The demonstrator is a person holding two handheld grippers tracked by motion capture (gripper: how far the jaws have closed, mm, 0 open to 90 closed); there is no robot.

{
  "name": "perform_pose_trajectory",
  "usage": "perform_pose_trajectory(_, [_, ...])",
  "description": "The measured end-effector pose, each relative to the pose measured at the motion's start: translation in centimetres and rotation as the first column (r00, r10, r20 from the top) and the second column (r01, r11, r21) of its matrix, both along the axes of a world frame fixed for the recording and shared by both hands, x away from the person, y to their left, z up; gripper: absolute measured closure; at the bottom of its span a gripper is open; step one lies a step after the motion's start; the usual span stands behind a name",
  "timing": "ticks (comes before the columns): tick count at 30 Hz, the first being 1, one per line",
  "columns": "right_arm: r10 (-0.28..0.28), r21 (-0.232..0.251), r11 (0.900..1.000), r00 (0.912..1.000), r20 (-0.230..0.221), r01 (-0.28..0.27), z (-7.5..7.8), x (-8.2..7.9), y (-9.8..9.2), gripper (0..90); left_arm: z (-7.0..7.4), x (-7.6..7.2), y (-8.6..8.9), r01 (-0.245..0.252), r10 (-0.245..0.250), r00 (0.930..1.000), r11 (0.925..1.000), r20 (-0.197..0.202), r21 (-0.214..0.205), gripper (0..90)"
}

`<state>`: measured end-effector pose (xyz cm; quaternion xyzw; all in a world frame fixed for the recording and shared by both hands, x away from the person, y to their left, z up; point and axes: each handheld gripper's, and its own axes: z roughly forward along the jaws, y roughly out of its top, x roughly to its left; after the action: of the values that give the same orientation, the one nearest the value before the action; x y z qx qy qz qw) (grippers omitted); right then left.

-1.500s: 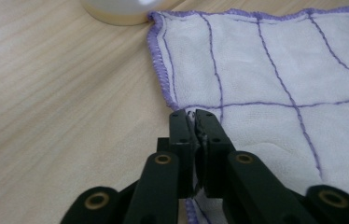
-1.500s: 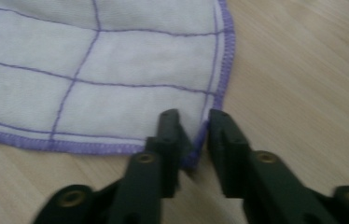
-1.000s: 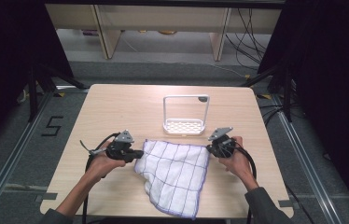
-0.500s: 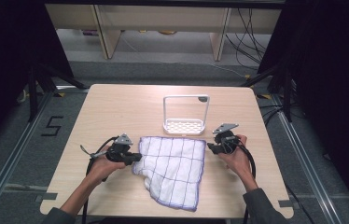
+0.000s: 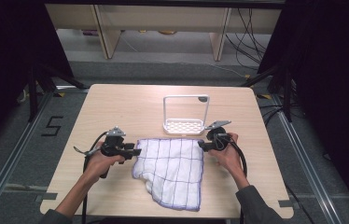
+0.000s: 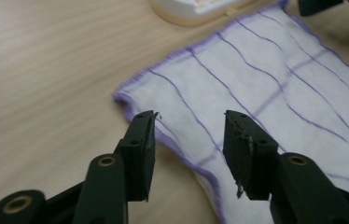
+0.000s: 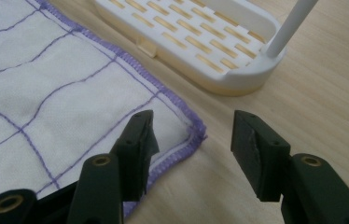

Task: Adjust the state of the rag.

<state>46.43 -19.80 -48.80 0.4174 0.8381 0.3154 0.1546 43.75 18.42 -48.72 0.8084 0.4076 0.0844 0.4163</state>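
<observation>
Item: checked cloth (image 5: 172, 170), lying spread on bench (image 5: 130, 105), far corners just released. Left claw (image 5: 137, 152) at 9 o'clock and right claw (image 5: 201, 145) at 3 o'clock standing apart, having just been opening. Near edge remaining rumpled; flattening or folding pending.

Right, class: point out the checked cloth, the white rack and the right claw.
checked cloth (image 5: 172, 163): high view, middle of the fabric.
white rack (image 5: 184, 126): high view, its slotted base.
right claw (image 7: 191, 133): right gripper view, midway between the open fingertips.
</observation>
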Motion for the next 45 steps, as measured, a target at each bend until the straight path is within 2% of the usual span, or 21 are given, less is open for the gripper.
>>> perform_pose_trajectory(5, [0.001,-0.006,1.0000,0.9999,-0.016,-0.001,-0.2,0.5,0.3,49.1,-0.5,2.3,-0.5,-0.047,0.048,0.9987,0.9985,-0.019,0.030,47.1])
perform_pose_trajectory(6, [-0.008,0.005,1.0000,0.9998,-0.018,0.008,-0.3,0.6,0.4,49.1,-0.7,2.7,-0.6,-0.050,0.052,0.9984,0.9972,-0.024,0.055,46.4])
perform_pose_trajectory(7, [0.011,-0.025,0.9996,0.9999,-0.013,-0.011,-0.4,0.9,0.4,49.3,-1.1,3.3,-0.9,-0.055,0.056,0.9981,0.9965,-0.025,0.063,46.4])
perform_pose_trajectory(12, [-0.008,-0.004,1.0000,0.9998,-0.016,0.008,-0.9,1.3,0.7,52.1,-1.9,3.9,-1.6,-0.054,0.056,0.9983,0.9934,-0.017,0.101,48.0])
perform_pose_trajectory(13, [0.016,-0.019,0.9997,0.9995,-0.027,-0.017,-0.9,1.5,0.6,53.2,-2.0,4.0,-1.7,-0.042,0.044,0.9988,0.9937,-0.020,0.104,51.0])
perform_pose_trajectory(19, [0.031,-0.028,0.9991,0.9989,-0.034,-0.032,-1.1,1.8,0.8,60.3,-2.2,4.1,-2.1,-0.026,0.028,0.9995,0.9901,-0.013,0.138,55.0])
perform_pose_trajectory(20, [0.032,-0.021,0.9993,0.9993,-0.017,-0.033,-1.4,1.9,0.8,61.8,-2.3,4.1,-2.1,-0.027,0.028,0.9996,0.9903,-0.009,0.136,57.1])
perform_pose_trajectory(22, [0.040,-0.011,0.9991,0.9985,-0.036,-0.041,-1.2,1.8,0.8,68.9,-2.3,4.1,-2.0,-0.026,0.025,0.9997,0.9898,0.004,0.140,67.2])
perform_pose_trajectory(23, [0.057,-0.013,0.9983,0.9978,-0.033,-0.058,-1.2,1.9,0.7,73.3,-2.2,4.0,-1.9,0.005,-0.005,1.0000,0.9890,-0.002,0.148,71.0])
perform_pose_trajectory(24, [0.052,0.012,0.9986,0.9967,-0.062,-0.051,-1.3,1.8,0.8,76.7,-2.2,4.0,-1.9,0.005,-0.005,1.0000,0.9890,-0.002,0.148,74.5])
perform_pose_trajectory(25, [0.063,0.006,0.9980,0.9964,-0.056,-0.063,-1.2,1.8,0.6,80.3,-2.4,4.0,-2.1,-0.008,0.006,0.9998,0.9902,0.020,0.139,78.0])
perform_pose_trajectory(28, [0.049,0.025,0.9986,0.9959,-0.076,-0.047,-1.2,1.5,0.9,85.8,-2.3,3.8,-2.3,0.011,-0.017,0.9991,0.9887,0.038,0.149,83.9])
perform_pose_trajectory(30, [0.082,-0.007,0.9966,0.9954,-0.051,-0.082,-1.0,1.6,0.6,87.6,-2.1,3.6,-2.3,0.014,-0.022,0.9987,0.9886,0.046,0.150,85.9])
perform_pose_trajectory(32, [0.076,-0.004,0.9971,0.9960,-0.047,-0.076,-0.6,1.3,0.7,87.9,-1.8,3.4,-2.2,0.023,-0.032,0.9978,0.9888,0.058,0.147,86.3])
perform_pose_trajectory(33, [0.080,0.003,0.9968,0.9964,-0.028,-0.080,-0.5,1.2,0.7,87.9,-1.5,3.2,-2.2,0.018,-0.028,0.9974,0.9907,0.066,0.135,86.3])
perform_pose_trajectory(37, [0.093,0.022,0.9954,0.9954,-0.020,-0.093,1.4,0.0,0.6,88.1,0.0,2.2,-2.0,0.051,-0.060,0.9947,0.9928,0.083,0.108,86.5])
perform_pose_trajectory(38, [0.099,0.038,0.9944,0.9951,0.004,-0.099,2.2,-0.6,0.5,88.1,0.3,1.9,-2.0,0.060,-0.069,0.9940,0.9934,0.085,0.097,86.5])
perform_pose_trajectory(40, [0.108,0.040,0.9934,0.9941,-0.007,-0.108,2.8,-1.1,0.5,88.1,1.2,1.1,-2.1,0.088,-0.096,0.9911,0.9917,0.091,0.093,86.5])
perform_pose_trajectory(41, [0.136,0.057,0.9889,0.9902,0.032,-0.137,3.2,-1.5,0.6,88.1,1.5,0.8,-2.2,0.097,-0.106,0.9901,0.9906,0.092,0.096,86.5])
perform_pose_trajectory(44, [0.163,0.054,0.9850,0.9864,0.023,-0.164,4.6,-2.6,0.6,88.2,3.0,-0.1,-2.3,0.123,-0.133,0.9846,0.9884,0.114,0.089,86.5])
perform_pose_trajectory(45, [0.169,0.064,0.9830,0.9845,0.046,-0.172,4.8,-2.8,0.7,88.1,3.5,-0.3,-2.3,0.130,-0.138,0.9836,0.9884,0.115,0.079,86.4])
